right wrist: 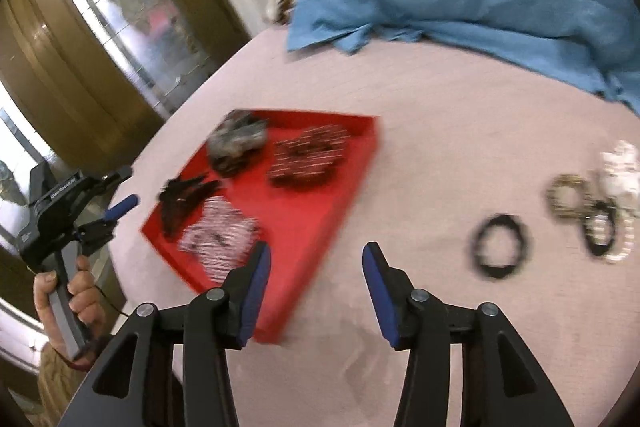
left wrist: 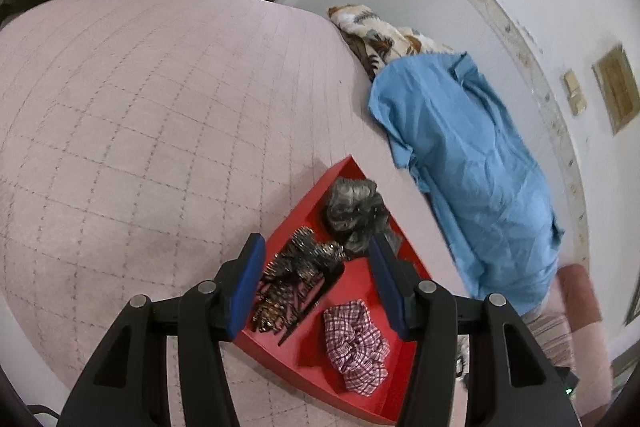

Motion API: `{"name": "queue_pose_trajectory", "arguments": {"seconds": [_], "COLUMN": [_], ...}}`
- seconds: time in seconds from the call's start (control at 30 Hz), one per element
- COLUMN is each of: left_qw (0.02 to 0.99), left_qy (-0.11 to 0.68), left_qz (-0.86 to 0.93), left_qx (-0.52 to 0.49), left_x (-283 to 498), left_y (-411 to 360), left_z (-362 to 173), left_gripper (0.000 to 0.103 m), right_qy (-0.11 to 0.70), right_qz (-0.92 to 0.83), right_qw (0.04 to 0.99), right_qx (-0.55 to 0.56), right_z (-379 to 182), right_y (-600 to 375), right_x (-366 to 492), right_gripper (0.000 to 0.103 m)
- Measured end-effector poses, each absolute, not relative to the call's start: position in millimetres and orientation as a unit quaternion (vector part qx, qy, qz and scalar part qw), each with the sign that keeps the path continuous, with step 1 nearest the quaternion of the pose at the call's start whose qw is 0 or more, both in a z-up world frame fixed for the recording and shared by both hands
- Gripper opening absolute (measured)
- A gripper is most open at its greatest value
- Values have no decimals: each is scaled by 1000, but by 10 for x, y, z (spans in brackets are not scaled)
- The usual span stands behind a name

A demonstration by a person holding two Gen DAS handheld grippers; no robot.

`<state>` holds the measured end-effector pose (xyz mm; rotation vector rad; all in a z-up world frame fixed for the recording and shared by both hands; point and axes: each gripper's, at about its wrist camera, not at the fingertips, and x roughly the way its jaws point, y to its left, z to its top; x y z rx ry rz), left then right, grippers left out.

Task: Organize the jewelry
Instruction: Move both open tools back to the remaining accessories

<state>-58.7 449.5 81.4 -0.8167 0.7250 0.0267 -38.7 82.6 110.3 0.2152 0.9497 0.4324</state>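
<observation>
Scrunchies (left wrist: 356, 341): three in red tray (left wrist: 360, 279), one hairclip (left wrist: 296, 315)

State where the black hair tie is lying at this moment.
In the right wrist view, the black hair tie lies on the pink bedcover, right of the red tray and left of the beaded bracelets.
</observation>
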Motion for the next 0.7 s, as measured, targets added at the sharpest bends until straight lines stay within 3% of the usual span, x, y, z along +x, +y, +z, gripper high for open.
{"name": "queue_pose_trajectory", "arguments": {"seconds": [0.3, 0.7], "left_qw": [872, 870], "left_qy": [411, 459], "left_qz": [15, -119], "left_qx": [-266, -137], "left_x": [-583, -412], "left_y": [3673, 1901], "left_z": [826, 1170], "left_gripper": [53, 57], "right_qy": [443, 423], "right_qz": [104, 2], "right_qw": [878, 875], "right_qx": [150, 234], "right_z": [946, 567], "right_y": [-523, -1973], "right_x": [-606, -641], "right_gripper": [53, 53]}}
